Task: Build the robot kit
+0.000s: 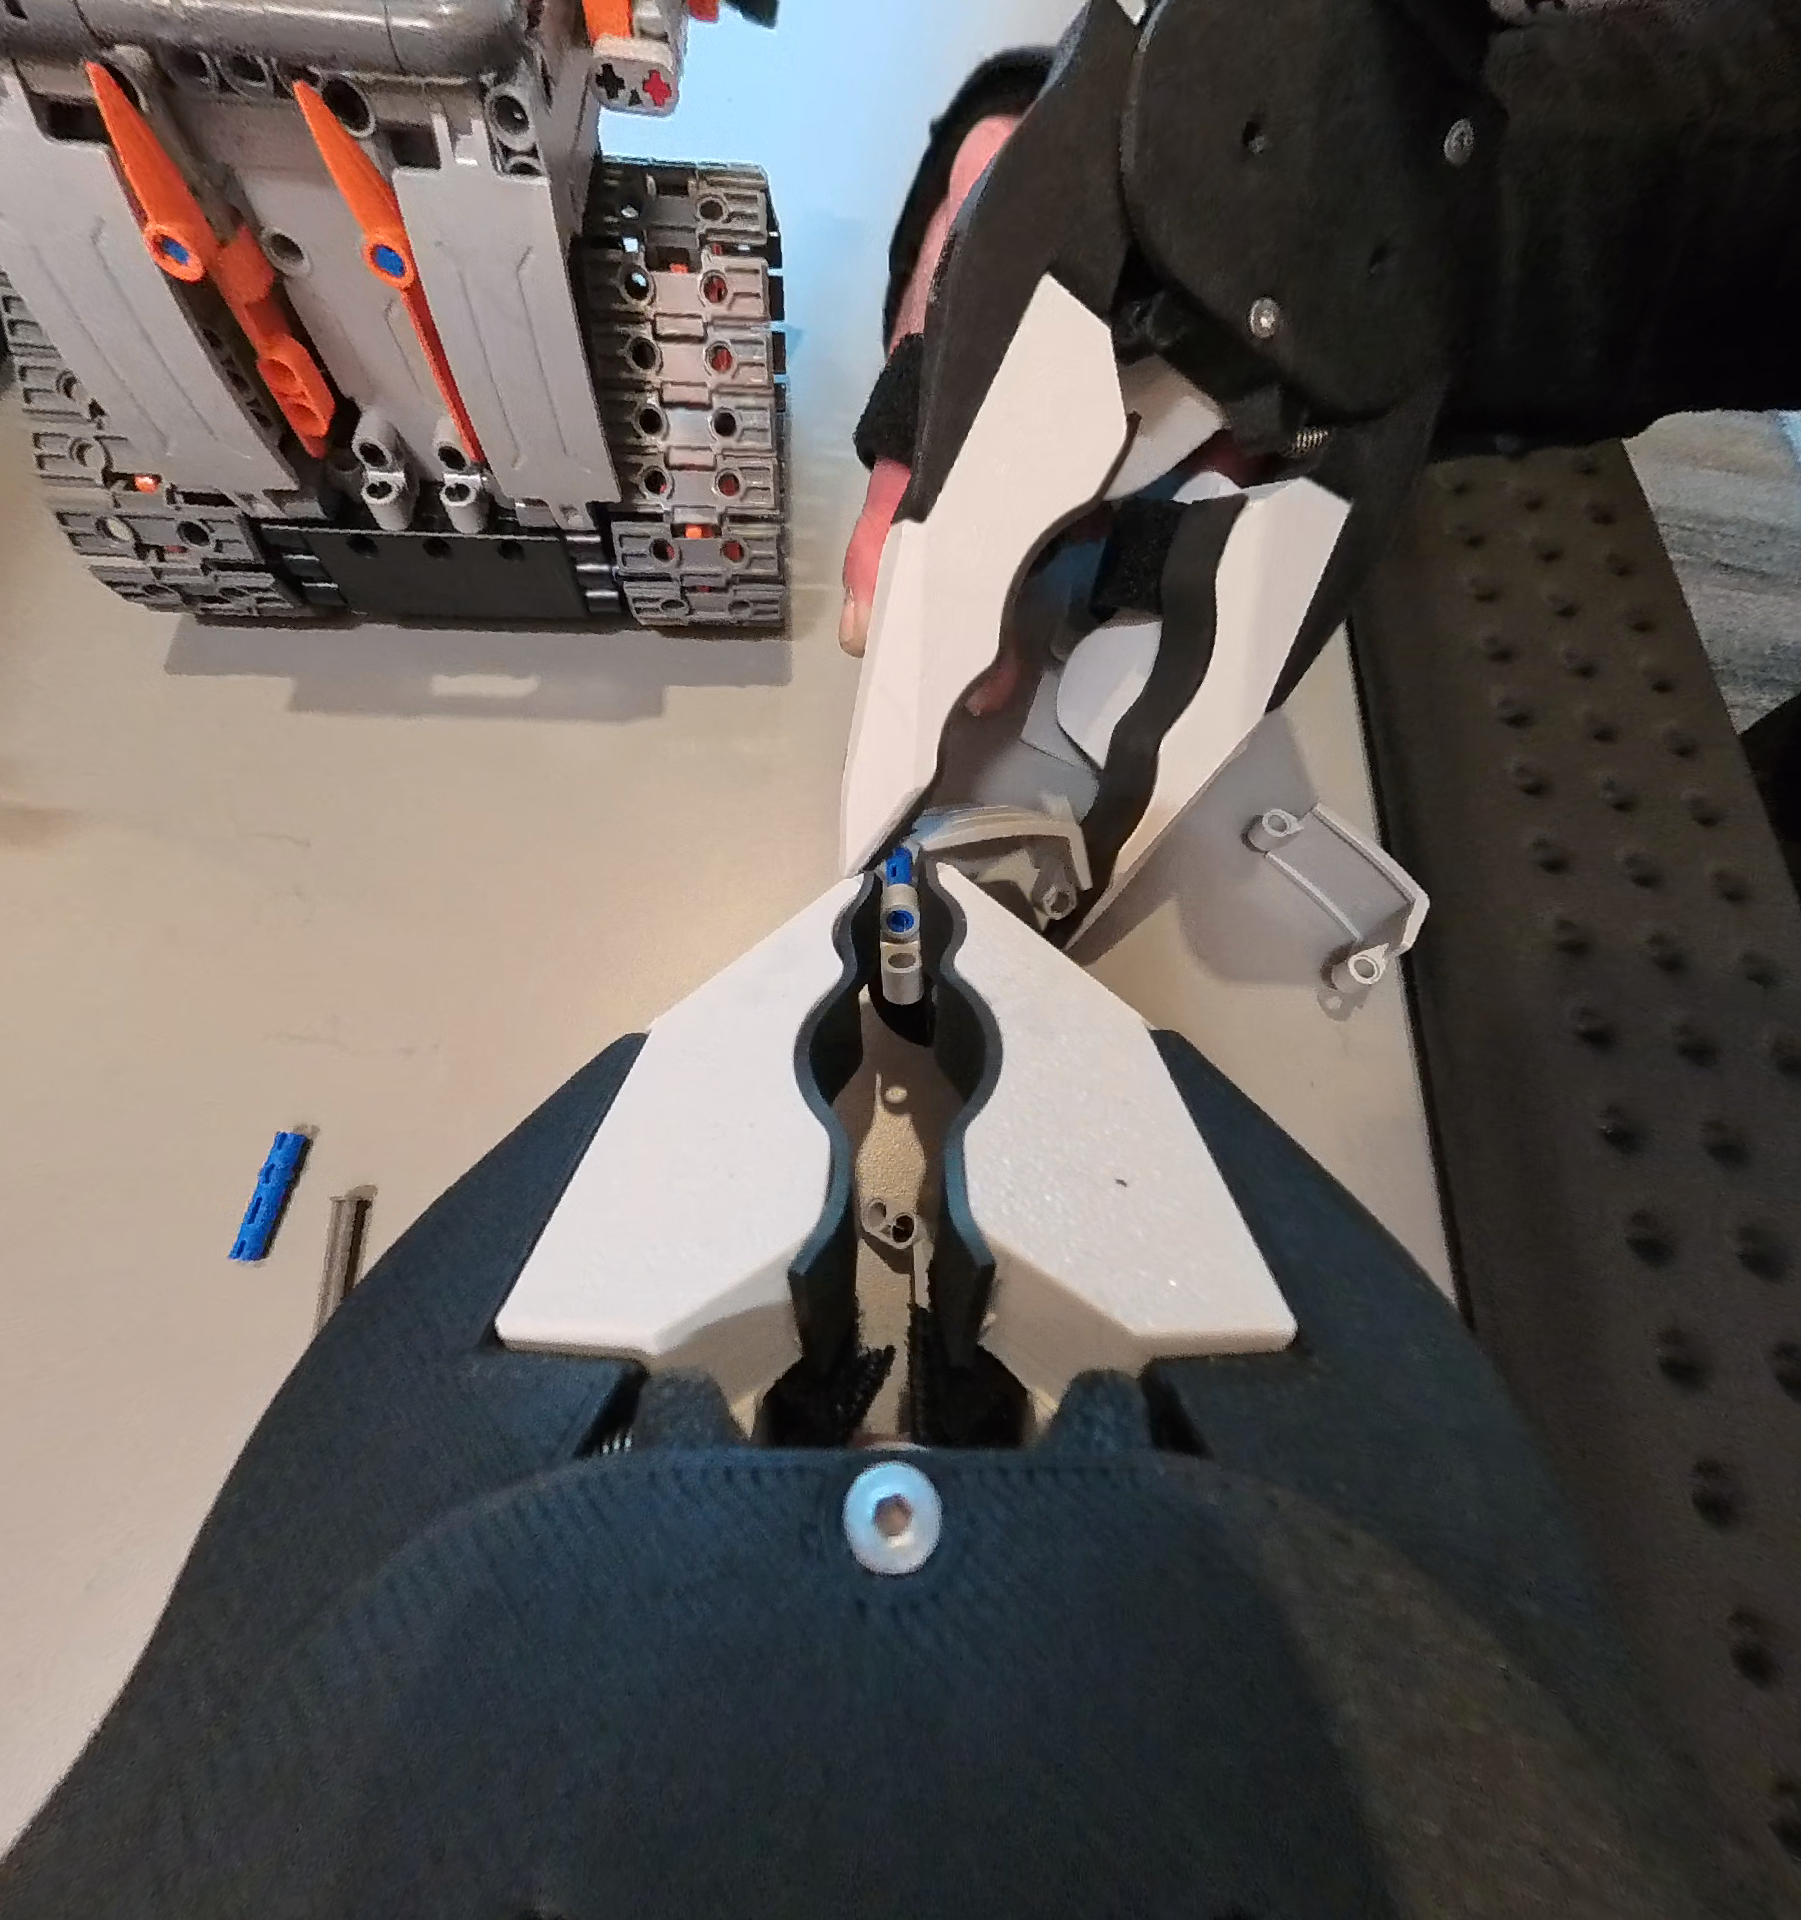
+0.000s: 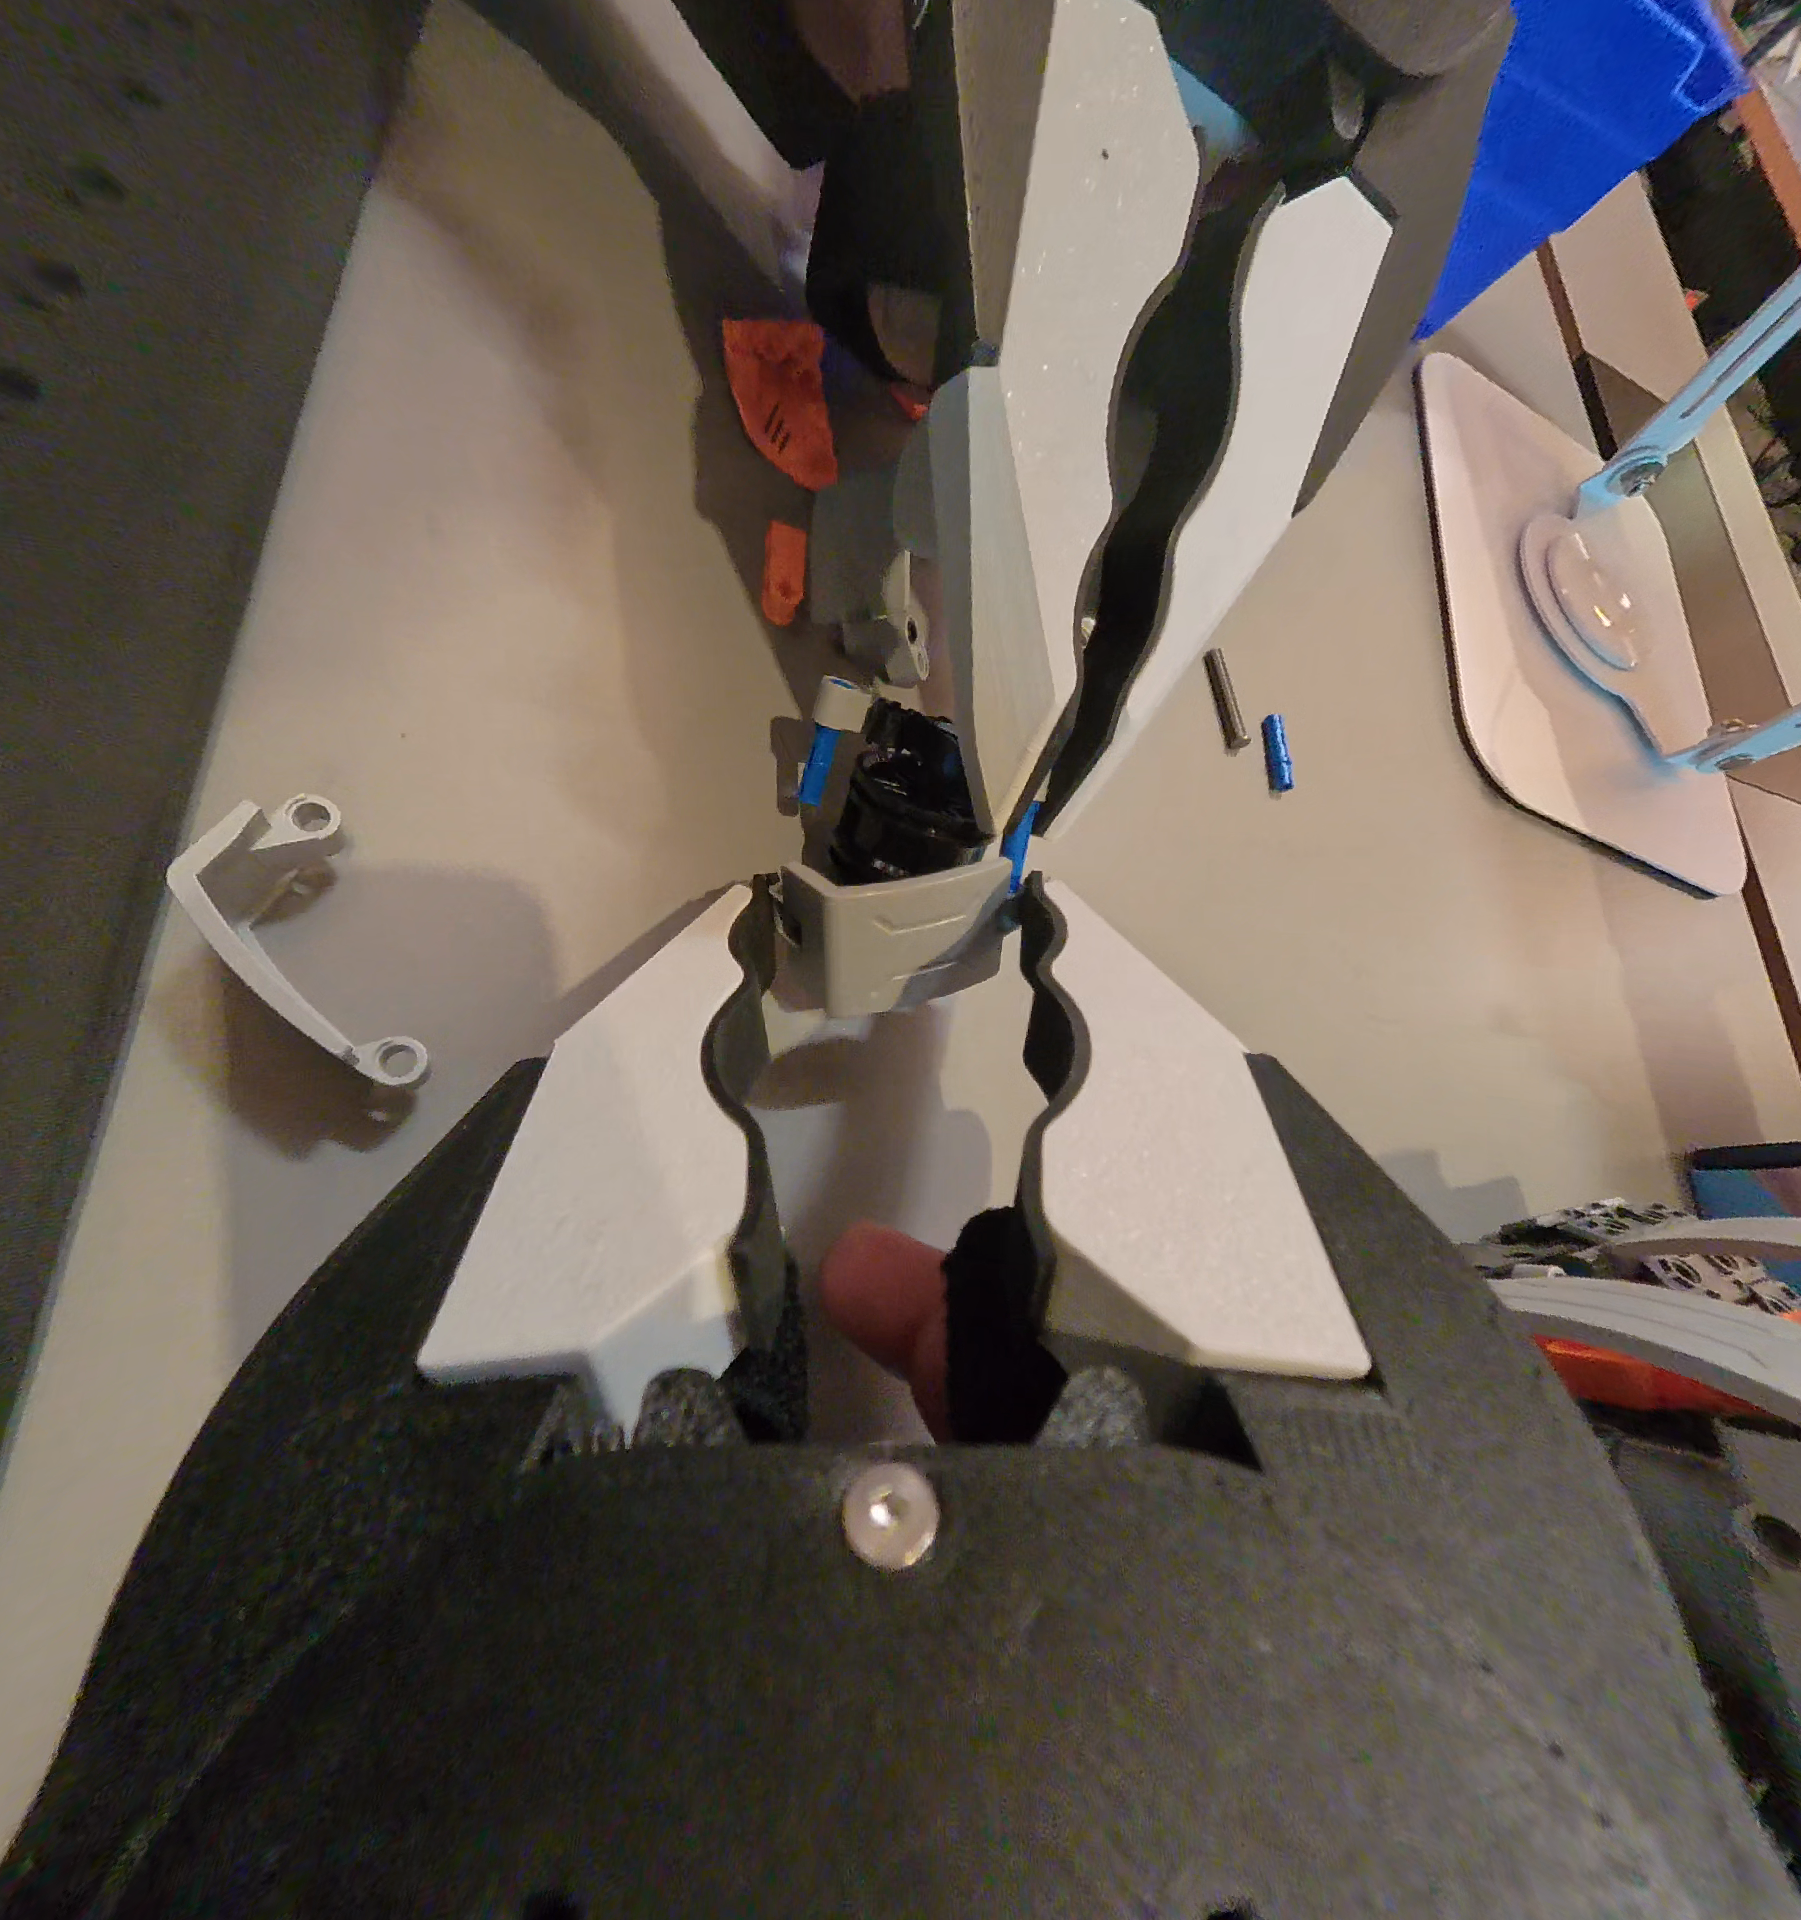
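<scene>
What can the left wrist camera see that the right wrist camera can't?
Only the left wrist view shows the big grey-and-orange tracked brick vehicle.

Only the right wrist view shows the blue plastic bin, the orange brick pieces and the grey shell part with black inside that the right gripper clamps.

Both show the loose curved grey panel, the small blue pin and the left gripper.

Grey curved panel (image 2: 283, 925), blue pin (image 1: 270, 1195), orange blades (image 1: 153, 208), beige table (image 1: 252, 883).
</scene>
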### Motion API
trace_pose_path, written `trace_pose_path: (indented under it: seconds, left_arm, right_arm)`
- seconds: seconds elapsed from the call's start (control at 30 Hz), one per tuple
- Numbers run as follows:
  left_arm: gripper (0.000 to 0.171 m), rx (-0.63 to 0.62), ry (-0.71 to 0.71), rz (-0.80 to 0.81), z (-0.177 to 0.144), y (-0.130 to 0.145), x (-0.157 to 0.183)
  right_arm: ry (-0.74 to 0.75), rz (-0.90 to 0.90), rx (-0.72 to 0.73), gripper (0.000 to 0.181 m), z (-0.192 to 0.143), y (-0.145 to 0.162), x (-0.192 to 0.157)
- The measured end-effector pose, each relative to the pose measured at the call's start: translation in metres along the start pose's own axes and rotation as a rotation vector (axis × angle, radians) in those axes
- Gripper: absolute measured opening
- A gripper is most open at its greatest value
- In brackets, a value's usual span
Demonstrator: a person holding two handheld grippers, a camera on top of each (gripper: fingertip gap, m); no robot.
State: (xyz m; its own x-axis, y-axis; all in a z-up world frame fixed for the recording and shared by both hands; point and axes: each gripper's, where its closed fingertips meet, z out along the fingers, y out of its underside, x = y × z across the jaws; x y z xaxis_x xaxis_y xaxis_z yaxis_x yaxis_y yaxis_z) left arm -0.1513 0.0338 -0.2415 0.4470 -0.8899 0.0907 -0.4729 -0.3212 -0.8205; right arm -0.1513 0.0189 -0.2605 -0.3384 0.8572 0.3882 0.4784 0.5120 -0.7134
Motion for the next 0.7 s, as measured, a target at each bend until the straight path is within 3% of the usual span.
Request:
trace_pose_path:
  seconds: [0.37,0.7]
  left_arm:
    - [0.004,-0.032,-0.008,0.021,0.0036,0.0051,0.0015]
    - [0.004,-0.085,-0.102,0.101,0.0068,0.0051,0.0025]
  right_arm:
    - [-0.013,-0.031,-0.024,0.044,0.0044,0.0038,-0.0043]
    - [-0.022,0.002,-0.068,0.043,0.0045,0.0053,-0.0054]
